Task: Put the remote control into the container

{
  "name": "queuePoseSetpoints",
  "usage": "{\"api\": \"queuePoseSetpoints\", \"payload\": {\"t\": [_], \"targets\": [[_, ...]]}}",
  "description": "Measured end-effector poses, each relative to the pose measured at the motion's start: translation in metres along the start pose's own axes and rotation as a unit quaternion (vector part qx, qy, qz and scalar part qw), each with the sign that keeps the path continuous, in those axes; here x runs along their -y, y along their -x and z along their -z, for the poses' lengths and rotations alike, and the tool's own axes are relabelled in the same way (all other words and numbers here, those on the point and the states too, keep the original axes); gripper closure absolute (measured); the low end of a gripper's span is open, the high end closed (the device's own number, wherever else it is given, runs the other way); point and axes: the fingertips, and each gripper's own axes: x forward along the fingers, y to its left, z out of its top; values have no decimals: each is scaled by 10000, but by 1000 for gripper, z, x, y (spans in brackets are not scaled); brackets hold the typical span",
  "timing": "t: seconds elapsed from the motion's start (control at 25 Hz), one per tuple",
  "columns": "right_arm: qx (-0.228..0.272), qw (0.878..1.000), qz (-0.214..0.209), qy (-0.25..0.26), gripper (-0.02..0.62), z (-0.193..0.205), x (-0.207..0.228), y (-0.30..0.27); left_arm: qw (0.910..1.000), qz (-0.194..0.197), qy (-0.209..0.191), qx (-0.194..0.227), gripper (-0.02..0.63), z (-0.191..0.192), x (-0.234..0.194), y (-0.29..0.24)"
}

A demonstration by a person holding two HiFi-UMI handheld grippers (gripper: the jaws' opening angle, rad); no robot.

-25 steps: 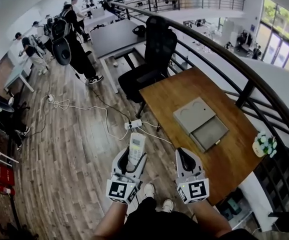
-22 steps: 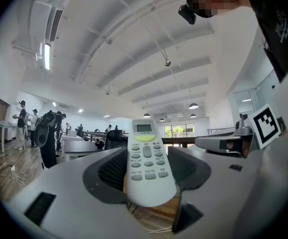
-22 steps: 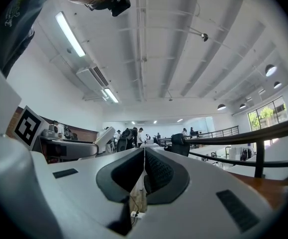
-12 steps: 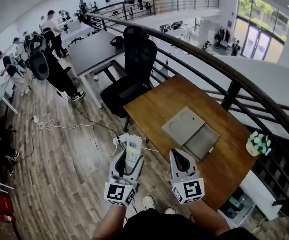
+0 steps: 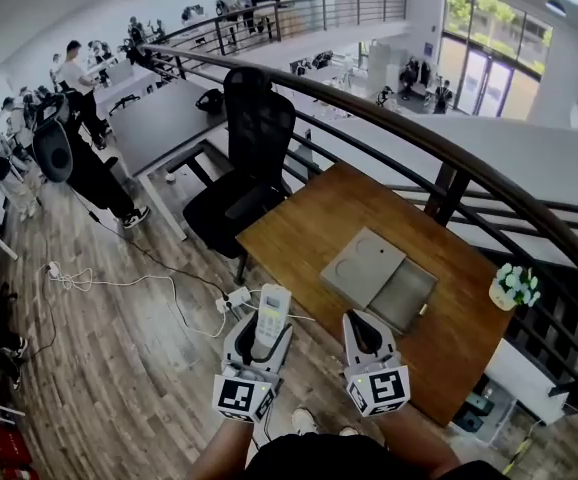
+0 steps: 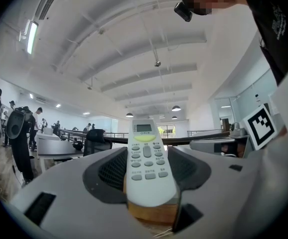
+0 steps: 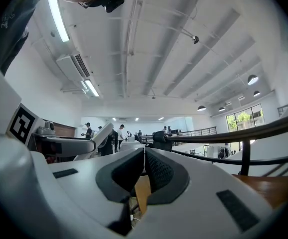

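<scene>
White remote in the left jaws, container ahead on the counter

Carrying is the step in hand, as I judge it. Low and left of centre in the head view, the left gripper (image 5: 258,336) has its jaws wide and pressed on the sides of the remote control (image 5: 273,306), which lies lengthwise between them, display end poking past the tips, buttons up. Just to its right, the right gripper (image 5: 366,330) has its jaws together with nothing between them.

In that view the remote sits below the near edge of the wooden counter (image 5: 304,230) and well apart from the container (image 5: 379,278), a shallow grey box right of centre on the counter. A flat lid (image 5: 361,265) with a round recess covers its left part; the right part lies open and looks empty, though it is too small to be sure.

Next, the remote needs bringing up and to the right over the open part, its length lined up with the tray, then lowering in before the jaws part
</scene>
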Motion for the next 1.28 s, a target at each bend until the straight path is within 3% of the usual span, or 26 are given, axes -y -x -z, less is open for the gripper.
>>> {"api": "queuePoseSetpoints", "payload": {"t": [0.24,0.6,1.28], "targets": [[-16,9986,439,286,566,6,8,1,9991,425,27,61,348,-2,1,-18],[-82,9954,912,270,566,14,39,15,9951,985,37,115,348,-9,30,-55],[-156,9901,1387,116,566,18,159,17,9915,1283,64,-226,348,18,88,-153]]}}
